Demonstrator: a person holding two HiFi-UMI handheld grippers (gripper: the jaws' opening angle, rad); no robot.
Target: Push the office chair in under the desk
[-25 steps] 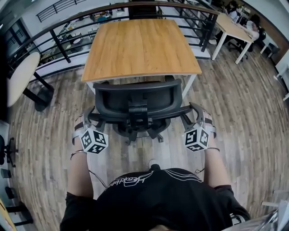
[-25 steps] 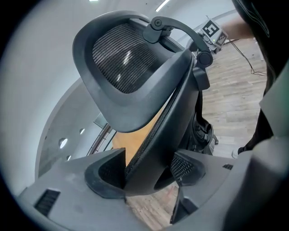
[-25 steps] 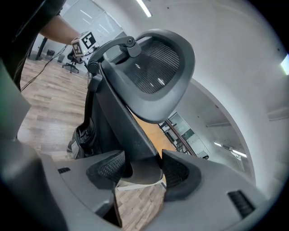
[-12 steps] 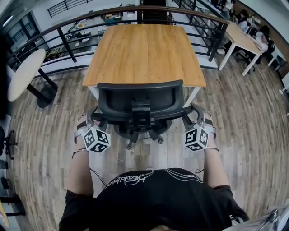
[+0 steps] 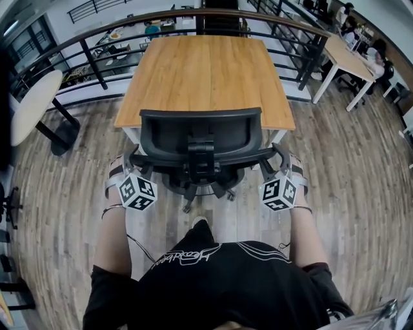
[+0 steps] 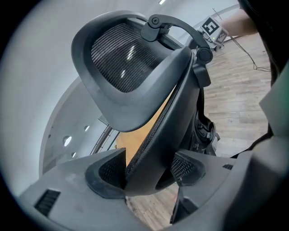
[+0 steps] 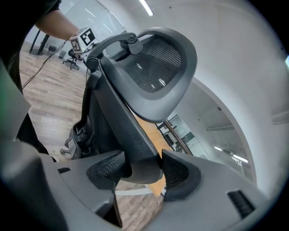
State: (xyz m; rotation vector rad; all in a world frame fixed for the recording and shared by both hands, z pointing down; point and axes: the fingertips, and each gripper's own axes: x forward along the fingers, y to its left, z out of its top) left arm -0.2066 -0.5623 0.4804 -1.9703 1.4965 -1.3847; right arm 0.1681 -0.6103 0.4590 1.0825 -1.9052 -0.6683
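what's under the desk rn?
The desk top covers nearly everything; only its white legs show. The office chair backrest hides its own seat.

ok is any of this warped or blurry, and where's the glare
Head view: heavy fisheye, the railing bows over the desk; even light, sharp. Left gripper view: dark rounded corners, light streaks glinting on the mesh headrest. Right gripper view: same dark corners, same glints on the mesh.

Wood-grain desk, matt plastic-and-mesh chair
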